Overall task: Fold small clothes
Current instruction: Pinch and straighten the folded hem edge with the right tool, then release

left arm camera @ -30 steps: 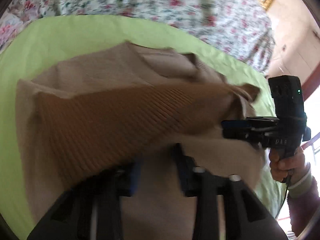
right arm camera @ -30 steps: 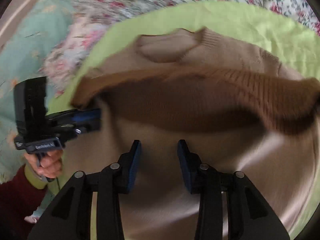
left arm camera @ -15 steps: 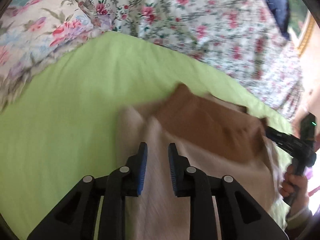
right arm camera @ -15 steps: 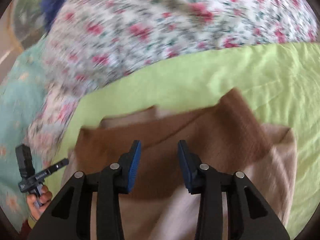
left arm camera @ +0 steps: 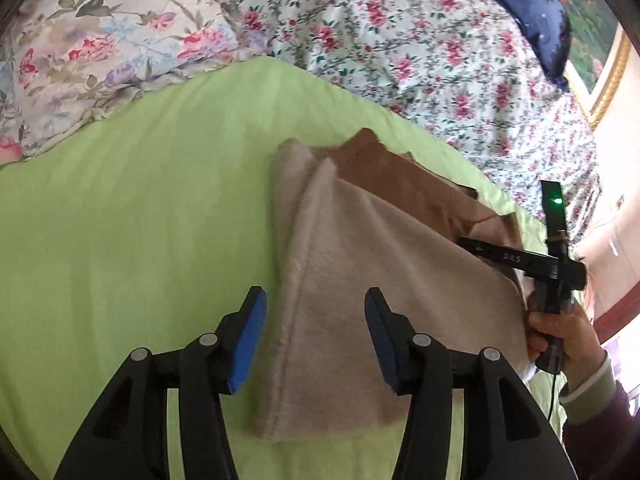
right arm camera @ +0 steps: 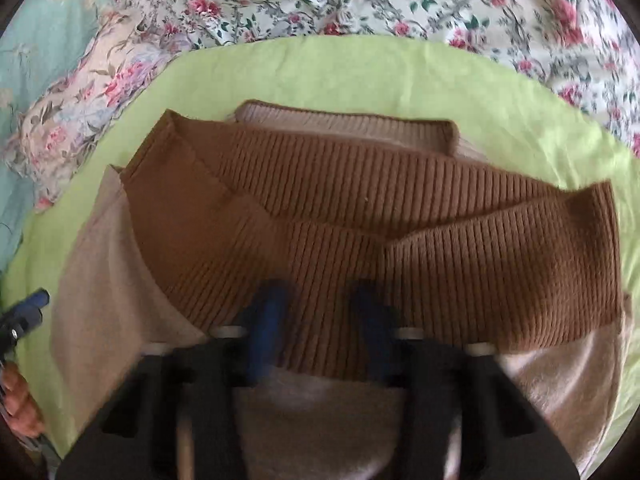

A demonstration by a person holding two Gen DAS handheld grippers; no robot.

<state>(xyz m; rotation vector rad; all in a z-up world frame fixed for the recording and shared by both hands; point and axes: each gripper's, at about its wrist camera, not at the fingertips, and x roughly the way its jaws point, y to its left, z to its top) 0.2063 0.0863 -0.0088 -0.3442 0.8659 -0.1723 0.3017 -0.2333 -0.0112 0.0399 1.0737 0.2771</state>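
So there's this small two-tone knit sweater [right arm camera: 360, 208], beige body with ribbed brown sleeves, lying flat on a lime green sheet [left arm camera: 140, 220] spread over the bed. Both brown sleeves are folded in across the chest, one overlapping the other, with the beige collar peeking out above them.

The left gripper [left arm camera: 312, 332], black with blue pads, hangs over the sweater's side edge with its jaws opening. The beige seam runs under the gap but the pads aren't touching any cloth.

The right gripper [right arm camera: 320, 320] is smeared with motion blur in its own view. In the frame there's a gap between its blue fingers [right arm camera: 266, 320], with the brown ribbed cuff right under them, though by all signs it has just snapped closed. I can't tell if it caught any fabric. From the left side you see it held in a hand [left arm camera: 560, 336] at the sweater's far edge.

A flowery quilt [left arm camera: 400, 40] is bunched behind the sheet.
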